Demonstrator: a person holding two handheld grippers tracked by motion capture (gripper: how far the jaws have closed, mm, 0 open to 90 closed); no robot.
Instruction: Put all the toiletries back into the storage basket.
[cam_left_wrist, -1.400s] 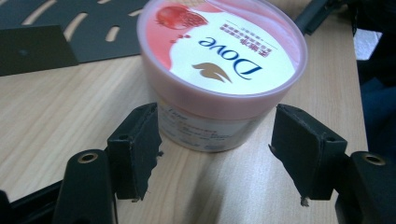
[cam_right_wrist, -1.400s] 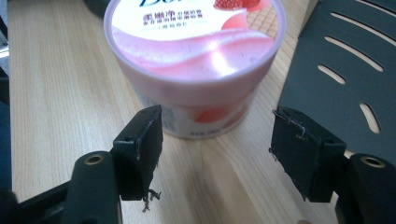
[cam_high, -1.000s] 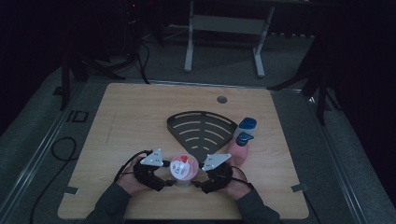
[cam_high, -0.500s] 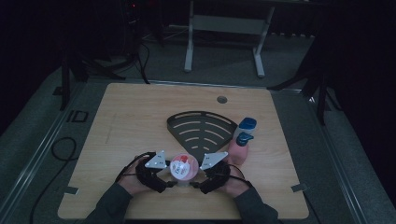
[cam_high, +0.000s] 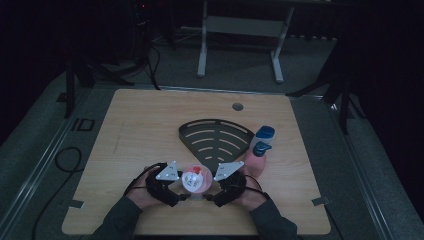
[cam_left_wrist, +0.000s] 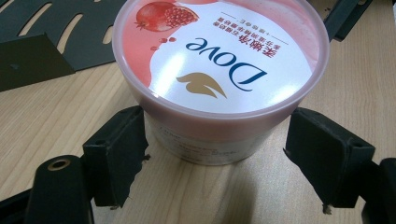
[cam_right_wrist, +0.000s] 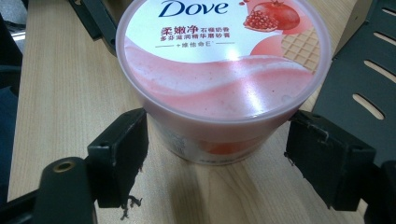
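Observation:
A pink Dove tub (cam_high: 194, 178) with a pomegranate lid stands upright on the wooden table (cam_high: 145, 130) near its front edge. My left gripper (cam_high: 181, 189) flanks it from the left and my right gripper (cam_high: 209, 190) from the right. In the left gripper view the tub (cam_left_wrist: 219, 60) sits between my open left gripper (cam_left_wrist: 215, 154); one pad (cam_left_wrist: 119, 154) is close against its wall, the other stands apart. In the right gripper view the tub (cam_right_wrist: 224, 60) stands between my open right gripper (cam_right_wrist: 215, 154), its pads (cam_right_wrist: 327, 154) apart from it. Both pairs of jaws have just been opening.
A black fan-shaped slotted rack (cam_high: 215, 135) lies flat just behind the tub. A pink bottle with a blue cap (cam_high: 256, 157) and another blue-topped item (cam_high: 265, 132) stand at the rack's right. A round hole (cam_high: 238, 106) is in the table's far side.

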